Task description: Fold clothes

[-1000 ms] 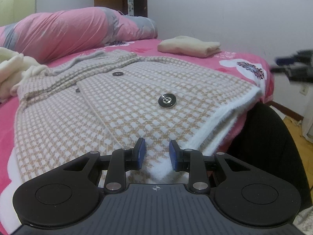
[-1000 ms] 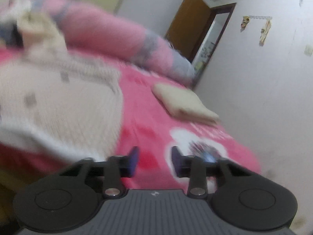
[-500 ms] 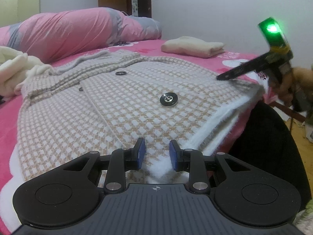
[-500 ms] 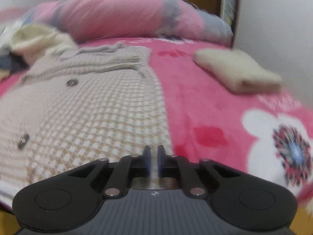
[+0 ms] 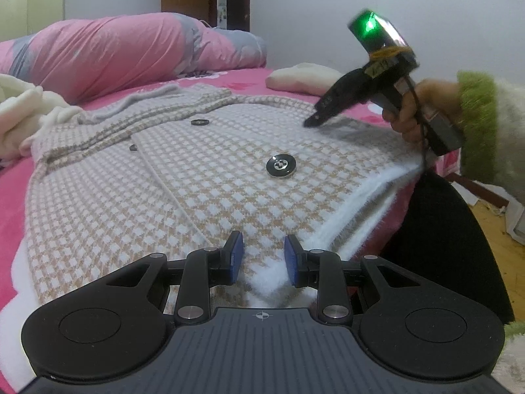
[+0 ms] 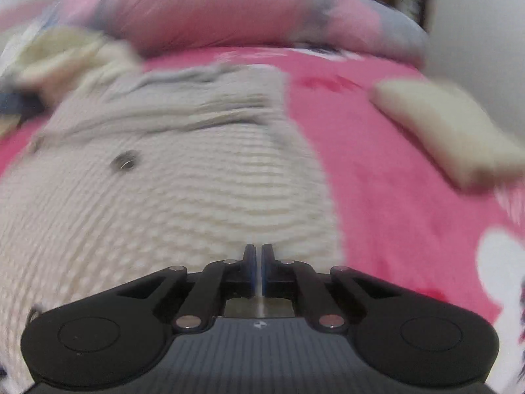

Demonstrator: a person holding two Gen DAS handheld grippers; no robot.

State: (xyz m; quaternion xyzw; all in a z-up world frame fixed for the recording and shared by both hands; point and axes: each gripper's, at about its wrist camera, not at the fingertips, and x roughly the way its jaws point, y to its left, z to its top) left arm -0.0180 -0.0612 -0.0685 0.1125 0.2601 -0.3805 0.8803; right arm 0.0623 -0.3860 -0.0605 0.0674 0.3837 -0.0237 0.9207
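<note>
Cardigan (image 5: 210, 197), checked beige and white with black buttons, lies spread flat on the pink bed (image 5: 13, 197), its white hem at the near edge. The left gripper (image 5: 264, 257) stands narrow with the hem between its pads, not clearly pinched. The right gripper (image 6: 258, 264) is closed and empty over the cardigan's right side. Closed jaws could push the knit into wrinkles or catch the big button (image 5: 280, 168). A folded cream garment (image 5: 305, 77) and the duvet (image 5: 131, 49) limit room behind.
</note>
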